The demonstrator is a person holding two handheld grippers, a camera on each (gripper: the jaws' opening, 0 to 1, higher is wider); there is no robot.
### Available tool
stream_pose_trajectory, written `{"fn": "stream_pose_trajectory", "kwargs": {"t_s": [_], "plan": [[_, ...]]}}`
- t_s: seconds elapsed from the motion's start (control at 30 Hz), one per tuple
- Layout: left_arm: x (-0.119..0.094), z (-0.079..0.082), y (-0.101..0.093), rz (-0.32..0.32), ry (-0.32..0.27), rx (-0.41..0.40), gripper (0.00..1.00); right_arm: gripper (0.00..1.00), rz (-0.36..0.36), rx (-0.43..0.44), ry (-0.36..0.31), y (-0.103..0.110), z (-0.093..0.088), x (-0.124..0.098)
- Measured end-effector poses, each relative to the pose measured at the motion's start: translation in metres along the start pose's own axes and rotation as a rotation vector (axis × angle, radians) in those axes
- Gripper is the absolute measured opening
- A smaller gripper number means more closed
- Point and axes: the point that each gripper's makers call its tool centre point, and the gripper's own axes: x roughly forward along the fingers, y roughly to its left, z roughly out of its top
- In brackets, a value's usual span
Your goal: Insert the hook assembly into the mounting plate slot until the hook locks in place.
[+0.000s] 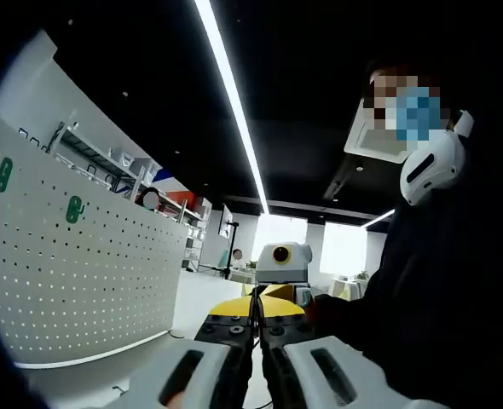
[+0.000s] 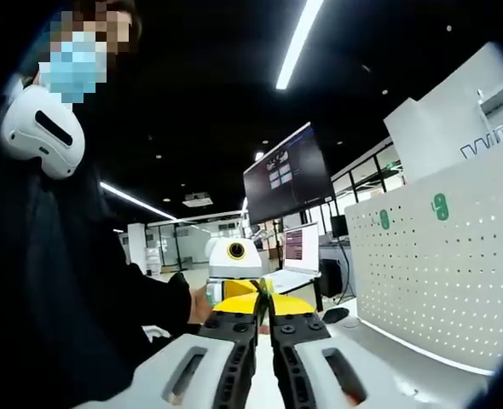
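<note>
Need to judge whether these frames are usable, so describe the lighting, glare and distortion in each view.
Left gripper view: dark ceiling, the ceiling light strip blown out, windows behind overexposed; fisheye bends the white pegboard into a curve; the person is nearly silhouetted. Right gripper view: similarly dim, another light strip glaring, pegboard evenly lit, wall monitor readable only as a screen.

A long ceiling light strip (image 1: 232, 102) runs from twelve o'clock toward the centre in the left gripper view. In the right gripper view a dark wall screen (image 2: 287, 173) hangs just above centre, with a lit monitor (image 2: 302, 246) below it at about five o'clock.
</note>
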Motion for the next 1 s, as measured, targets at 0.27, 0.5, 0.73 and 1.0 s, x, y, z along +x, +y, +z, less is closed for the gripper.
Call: {"fn": "stream_pose_trajectory", "kwargs": {"t_s": [0.27, 0.5, 0.73, 1.0], "plan": [[-0.003, -0.007, 0.01, 0.069, 0.082, 0.04, 0.04, 0.0, -0.043, 0.009, 0.047, -0.007, -0.005, -0.001], [-0.013, -0.009, 0.019, 0.133, 0.145, 0.089, 0.08, 0.0, -0.184, -0.002, 0.108, -0.034, -0.013, -0.008], [-0.015, -0.016, 0.028, 0.215, 0.201, 0.137, 0.14, 0.0, -0.37, -0.009, 0.178, -0.064, -0.024, -0.012], [-0.012, -0.033, 0.055, 0.368, 0.279, 0.201, 0.16, 0.0, -0.54, 0.039, 0.213, -0.087, -0.038, -0.013]]}}
